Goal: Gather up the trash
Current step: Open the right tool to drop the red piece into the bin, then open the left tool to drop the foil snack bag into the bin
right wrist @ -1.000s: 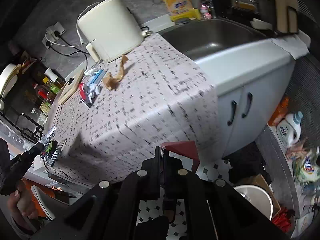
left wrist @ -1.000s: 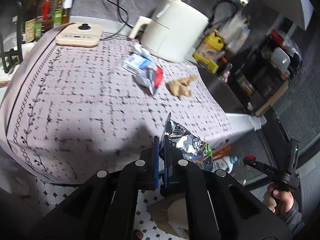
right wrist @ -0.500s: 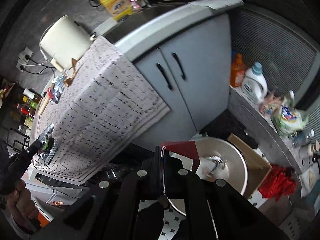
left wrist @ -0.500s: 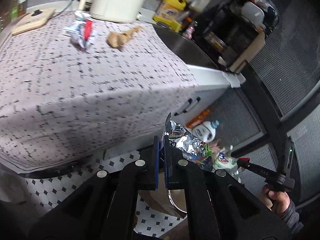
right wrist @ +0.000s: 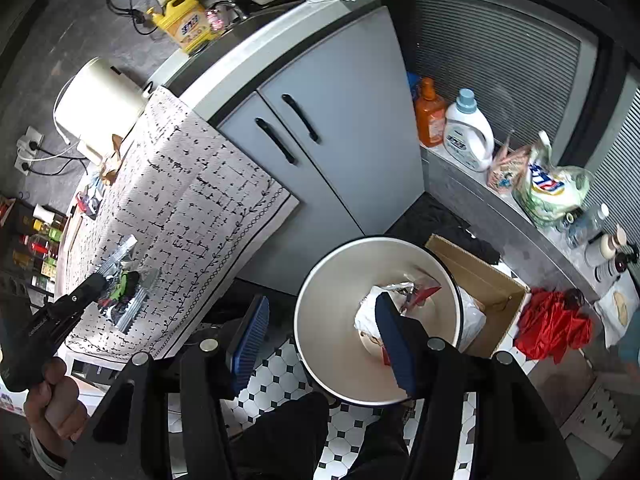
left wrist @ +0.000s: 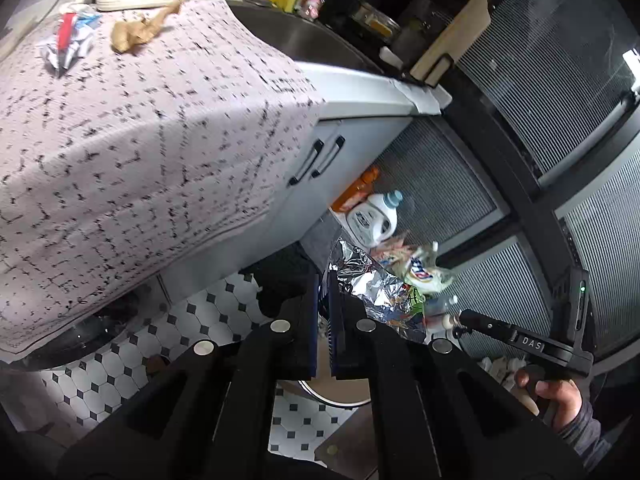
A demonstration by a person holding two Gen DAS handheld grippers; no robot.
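A second ago the right tool (right wrist: 320,328) was clamped on a red wrapper over the cloth-covered desk (left wrist: 120,128); now its jaws are opening above the round, cream-coloured metal trash bin (right wrist: 316,304), and nothing sits between the blue ribbed pads (right wrist: 252,328). The glossy red wrapper (right wrist: 424,292) now lies inside the bin, on crumpled white paper and a bit of silver foil. The view has swung from the desk top to the white cabinet front and the floor of white tiles with small black diamonds.

The left tool (left wrist: 324,320) is closed tight on a crinkled silver foil wrapper with green print (left wrist: 372,280), as it was a second ago; the wrapper sticks up and to the right from between the pads. In the right wrist view this tool and its wrapper show in front of the desk's hanging cloth, well apart from the bin.

Two pieces of trash are left on the desk: a crumpled silver, red and blue wrapper (left wrist: 68,44) and a wad of brown paper (left wrist: 136,32) just beside it, both near the cream plastic appliance (right wrist: 100,104) at the back. The cloth is pale with a black broken-grid print.

The cabinet (right wrist: 340,152) has two doors with two black bar handles. On the grey ledge beside it stand one orange bottle (right wrist: 430,114) and one white detergent bottle with a pale blue cap (right wrist: 468,132). One open cardboard box (right wrist: 488,280) touches the bin, and a red crumpled plastic bag (right wrist: 552,324) lies near it.
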